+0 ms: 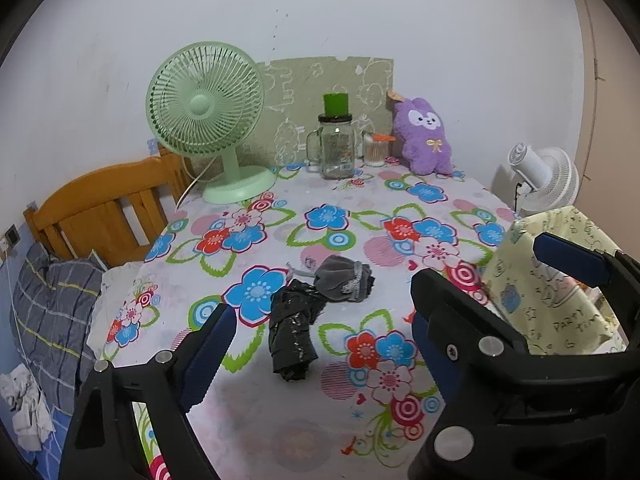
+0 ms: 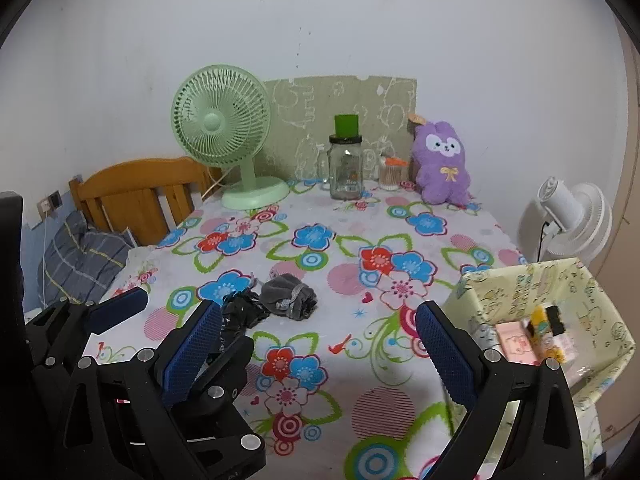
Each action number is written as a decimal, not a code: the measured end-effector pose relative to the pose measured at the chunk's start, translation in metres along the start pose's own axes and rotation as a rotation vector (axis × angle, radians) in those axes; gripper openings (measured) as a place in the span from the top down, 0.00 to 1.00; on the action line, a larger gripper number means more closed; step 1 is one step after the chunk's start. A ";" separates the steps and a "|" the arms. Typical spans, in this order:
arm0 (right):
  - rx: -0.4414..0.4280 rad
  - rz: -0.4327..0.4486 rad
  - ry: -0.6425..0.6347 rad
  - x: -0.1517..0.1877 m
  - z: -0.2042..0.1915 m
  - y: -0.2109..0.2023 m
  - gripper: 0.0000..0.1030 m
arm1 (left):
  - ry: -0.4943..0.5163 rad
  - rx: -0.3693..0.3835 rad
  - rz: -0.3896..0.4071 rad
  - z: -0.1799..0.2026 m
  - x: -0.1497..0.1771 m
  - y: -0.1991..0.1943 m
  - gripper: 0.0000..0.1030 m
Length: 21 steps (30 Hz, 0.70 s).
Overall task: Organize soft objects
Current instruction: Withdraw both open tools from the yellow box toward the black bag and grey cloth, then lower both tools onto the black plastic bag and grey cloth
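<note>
**Two open grippers over a flowered table, soft bundles ahead**

The table (image 1: 360,208), covered in a bright flower-print cloth, fills both views; its near edge is cut off behind the gripper bodies. To its left a wooden headboard (image 1: 100,208) and a grey plaid pillow (image 1: 52,312) show only in part, and the crumpled pale cloth below the pillow is too blurred to identify.

At the back stands a green desk fan (image 1: 206,108) in front of a scribbled cardboard sheet (image 1: 320,80) leaning on the wall. A white fan (image 2: 576,216) sits off the table's right edge, partly hidden by a pale yellow printed box (image 2: 532,292) at the table's right side. Inside the box lie pink and yellow items, too small to name.

A purple plush toy (image 1: 426,136) sits upright at the back right, beside a glass jar mug (image 1: 336,148) with a green cup on top and a small container of swabs (image 1: 376,148).

Near the table's middle lie the grey socks (image 1: 344,280), bunched, touching a crumpled black plastic bag (image 1: 292,328) just in front.

The left gripper (image 1: 316,360) hangs with jaws spread, empty, the black bag lying between its fingers but untouched. The right gripper (image 2: 316,352) is likewise released, holding nothing; its left finger hides part of the bag.
</note>
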State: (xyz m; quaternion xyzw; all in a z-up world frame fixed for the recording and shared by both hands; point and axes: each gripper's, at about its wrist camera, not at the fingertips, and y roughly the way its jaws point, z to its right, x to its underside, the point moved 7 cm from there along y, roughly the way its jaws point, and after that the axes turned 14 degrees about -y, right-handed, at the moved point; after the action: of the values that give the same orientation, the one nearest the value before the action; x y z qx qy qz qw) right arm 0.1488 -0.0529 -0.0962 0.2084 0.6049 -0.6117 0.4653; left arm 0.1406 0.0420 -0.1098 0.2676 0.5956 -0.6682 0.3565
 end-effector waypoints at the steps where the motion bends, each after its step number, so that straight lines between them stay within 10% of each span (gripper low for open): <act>1: 0.000 -0.003 -0.002 0.000 -0.001 0.003 0.04 | -0.001 -0.004 -0.005 -0.002 0.000 0.003 0.12; 21: -0.019 -0.103 0.008 0.014 -0.010 0.067 0.04 | -0.030 -0.031 -0.116 -0.026 0.013 0.058 0.27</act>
State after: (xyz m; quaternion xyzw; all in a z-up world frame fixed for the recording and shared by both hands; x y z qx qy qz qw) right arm 0.1938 -0.0368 -0.1456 0.1751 0.6224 -0.6283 0.4328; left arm 0.1774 0.0635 -0.1591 0.2169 0.6149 -0.6825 0.3303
